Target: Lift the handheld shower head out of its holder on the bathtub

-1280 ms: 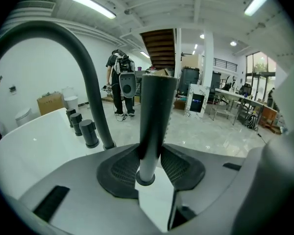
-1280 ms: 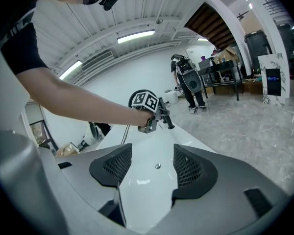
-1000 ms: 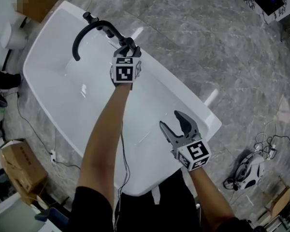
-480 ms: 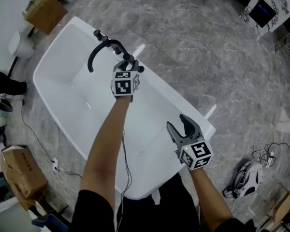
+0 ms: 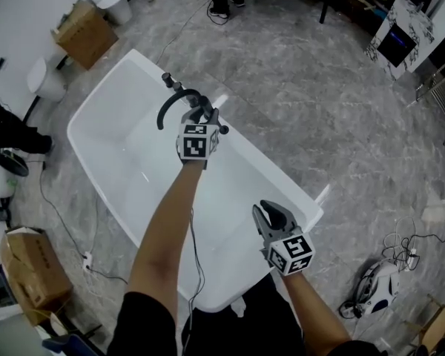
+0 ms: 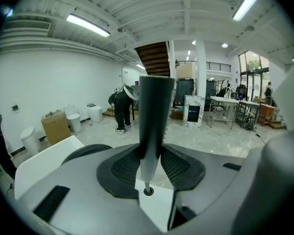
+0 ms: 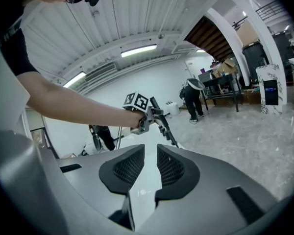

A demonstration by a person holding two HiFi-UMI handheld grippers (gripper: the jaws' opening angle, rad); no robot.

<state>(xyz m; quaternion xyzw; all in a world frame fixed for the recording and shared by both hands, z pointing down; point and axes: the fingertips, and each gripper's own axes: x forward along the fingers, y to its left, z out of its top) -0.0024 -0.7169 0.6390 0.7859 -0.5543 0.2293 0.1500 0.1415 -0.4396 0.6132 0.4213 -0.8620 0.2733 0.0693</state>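
While the left gripper (image 5: 205,114) clamps the shower head (image 6: 154,106) by its handle, over the bathtub's (image 5: 282,191) right long rim, beside the curved black tap (image 5: 174,99), right gripper (image 7: 150,165) empty, jaws closing, above the near right corner.

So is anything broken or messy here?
Nothing looks broken or spilled. The odd bit is the bathtub: it stands on a bare workshop floor, with a cardboard box and tangled cables lying nearby. The shower head is not dropped; the left gripper is clamped on it.
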